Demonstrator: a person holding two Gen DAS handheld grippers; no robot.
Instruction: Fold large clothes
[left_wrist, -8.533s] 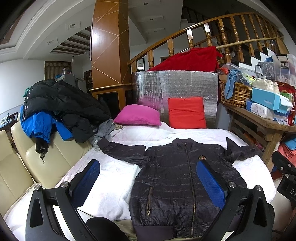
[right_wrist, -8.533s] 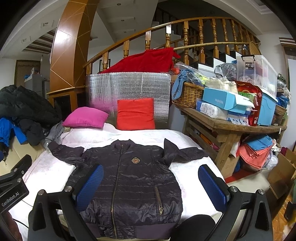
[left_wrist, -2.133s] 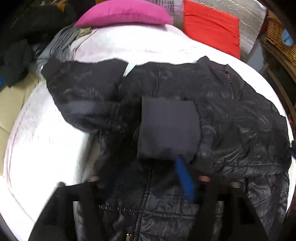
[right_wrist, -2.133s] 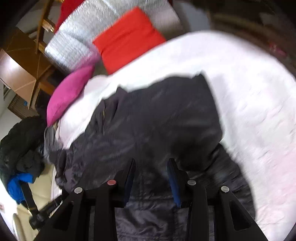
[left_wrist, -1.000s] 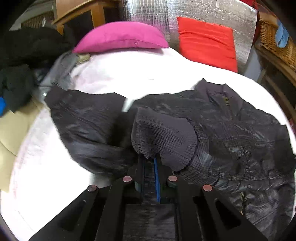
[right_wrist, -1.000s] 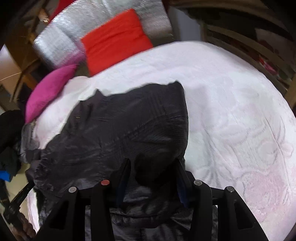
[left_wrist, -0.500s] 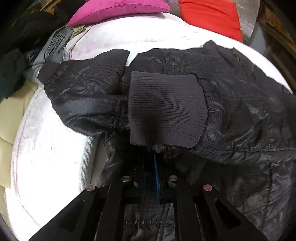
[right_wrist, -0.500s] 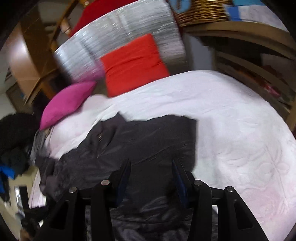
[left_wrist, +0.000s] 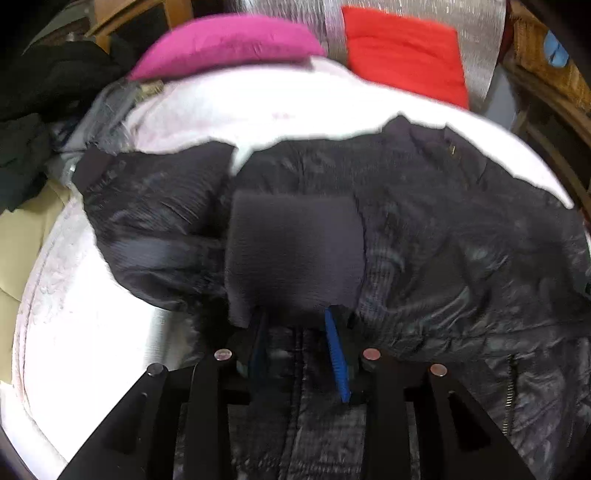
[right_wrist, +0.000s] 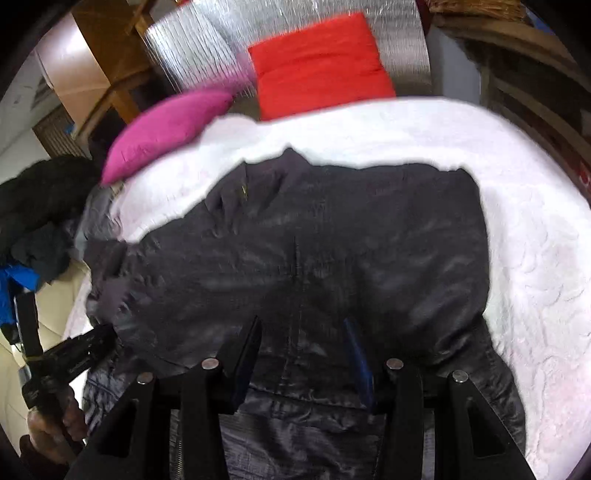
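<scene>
Both views are smeared by motion blur, so the quilting of the black jacket (left_wrist: 443, 236) reads only as soft streaks. In the left wrist view, its ribbed cuff (left_wrist: 295, 254) covers the fingertips of the left gripper (left_wrist: 299, 328), hiding whether the pads touch it. The jacket's hem runs out of the lower edge, behind the gripper frame. In the right wrist view, the person's hand (right_wrist: 55, 428) at the lower left is cut off by the dark fisheye rim. The wicker basket (left_wrist: 546, 62) is cropped at the right edge, its contents unreadable.
</scene>
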